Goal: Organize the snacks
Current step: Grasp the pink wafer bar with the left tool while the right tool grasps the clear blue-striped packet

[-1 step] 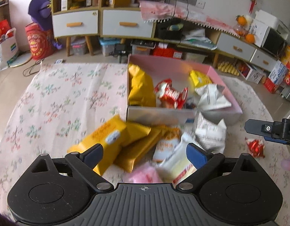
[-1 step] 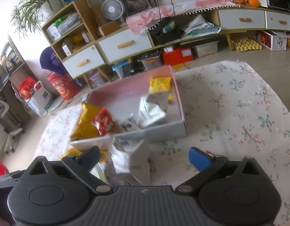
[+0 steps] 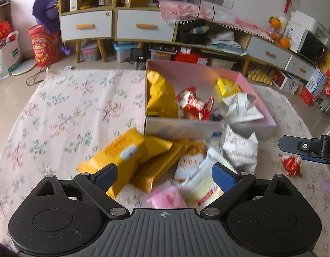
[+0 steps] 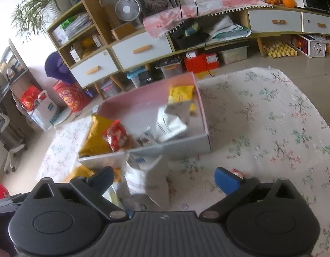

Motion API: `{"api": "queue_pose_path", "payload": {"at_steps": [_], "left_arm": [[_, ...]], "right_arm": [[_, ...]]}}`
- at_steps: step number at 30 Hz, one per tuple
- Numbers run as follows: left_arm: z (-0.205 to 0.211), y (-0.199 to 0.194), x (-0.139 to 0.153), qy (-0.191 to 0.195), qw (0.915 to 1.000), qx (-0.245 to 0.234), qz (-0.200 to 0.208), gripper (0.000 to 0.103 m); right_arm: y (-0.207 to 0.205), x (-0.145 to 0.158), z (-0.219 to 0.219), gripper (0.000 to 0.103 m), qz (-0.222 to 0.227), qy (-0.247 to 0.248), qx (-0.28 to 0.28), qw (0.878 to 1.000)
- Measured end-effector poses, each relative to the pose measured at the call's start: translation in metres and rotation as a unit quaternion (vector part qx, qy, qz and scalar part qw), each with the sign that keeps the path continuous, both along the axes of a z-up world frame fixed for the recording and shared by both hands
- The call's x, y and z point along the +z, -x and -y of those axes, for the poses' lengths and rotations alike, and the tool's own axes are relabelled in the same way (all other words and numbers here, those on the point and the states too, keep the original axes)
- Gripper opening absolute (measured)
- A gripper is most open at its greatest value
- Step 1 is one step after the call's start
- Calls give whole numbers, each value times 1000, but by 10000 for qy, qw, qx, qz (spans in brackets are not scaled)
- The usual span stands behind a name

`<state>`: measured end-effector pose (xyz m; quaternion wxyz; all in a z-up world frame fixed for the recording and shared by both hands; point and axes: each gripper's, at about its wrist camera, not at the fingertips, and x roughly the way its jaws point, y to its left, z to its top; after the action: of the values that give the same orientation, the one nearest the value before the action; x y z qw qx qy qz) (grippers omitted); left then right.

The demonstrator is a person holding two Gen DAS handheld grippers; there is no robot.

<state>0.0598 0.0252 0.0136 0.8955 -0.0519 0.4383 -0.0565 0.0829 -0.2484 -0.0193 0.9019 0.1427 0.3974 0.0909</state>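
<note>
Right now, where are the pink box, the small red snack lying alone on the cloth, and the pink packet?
pink box [image 3: 207, 72], left wrist view, inner back wall.
small red snack [image 3: 291, 165], left wrist view, wrapper middle.
pink packet [image 3: 168, 197], left wrist view, blurred top face.

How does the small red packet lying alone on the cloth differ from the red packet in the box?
The lone red packet lies on the floral cloth; the boxed red packet sits inside the pink box. The lone one looks smaller and has no neighbours; the boxed one is crowded among other snacks. Both are shiny red wrappers.
</note>
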Motion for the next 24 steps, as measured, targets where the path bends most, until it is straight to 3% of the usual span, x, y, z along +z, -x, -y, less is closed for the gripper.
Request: {"api": "queue_pose_path", "payload": {"at_steps": [7, 18, 24], "left_arm": [[2, 19, -19, 22, 9997, 62, -248, 96], [20, 26, -37, -80, 9989, -239, -393, 94], [25, 28, -44, -258, 9977, -385, -487, 76]], "right_arm": [[17, -17, -1, 88, 13, 344, 39, 9994], [29, -32, -29, 88, -78, 824, 901, 9925], [29, -38, -47, 88, -107, 1070, 1241, 9864]]}}
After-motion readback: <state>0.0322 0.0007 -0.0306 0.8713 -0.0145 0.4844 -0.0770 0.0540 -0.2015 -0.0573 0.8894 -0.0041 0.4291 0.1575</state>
